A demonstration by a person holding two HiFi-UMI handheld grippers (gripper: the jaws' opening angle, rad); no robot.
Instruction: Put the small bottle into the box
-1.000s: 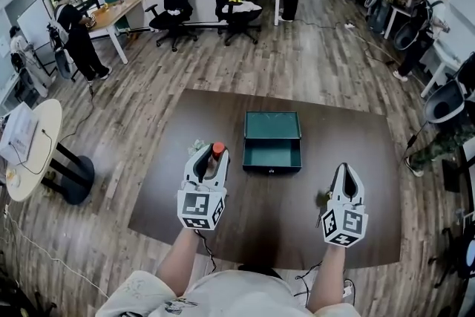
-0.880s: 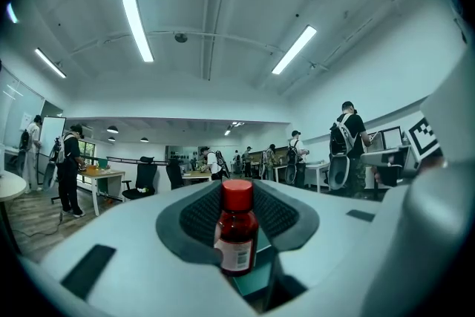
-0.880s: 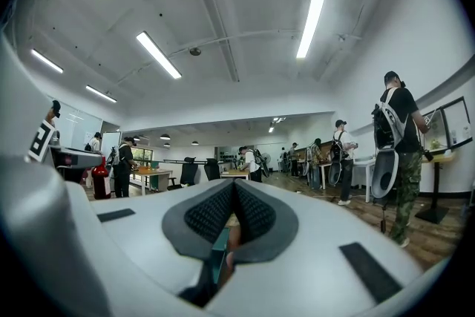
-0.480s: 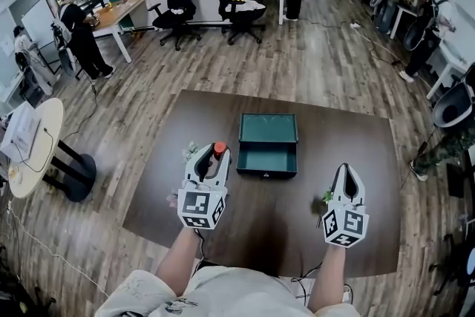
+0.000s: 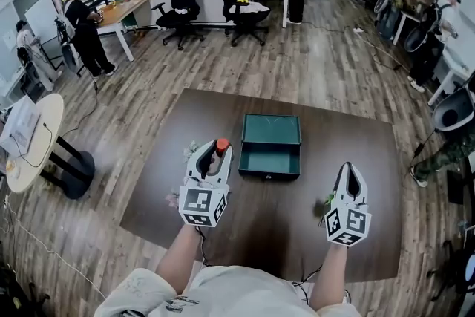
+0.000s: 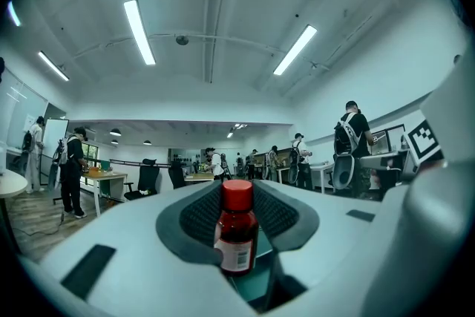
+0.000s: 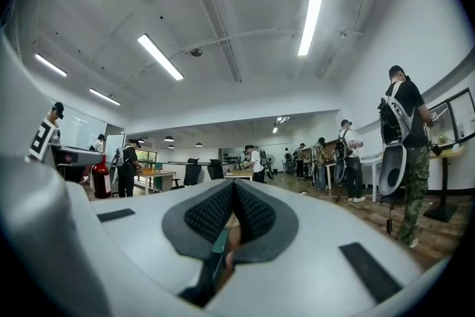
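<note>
Left gripper (image 5: 214, 154) is seen clamped on the small bottle (image 6: 237, 228), which is held upright between the pads, red cap uppermost. It is kept outside the box (image 5: 272, 131), just to the left of it. That green box is set open on the dark table (image 5: 297, 226). Right gripper (image 5: 349, 168) is held level nearer the table's right side, its jaws pressed together and empty.

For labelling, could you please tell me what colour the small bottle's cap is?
Red cap; clearest in the left gripper view.
</note>
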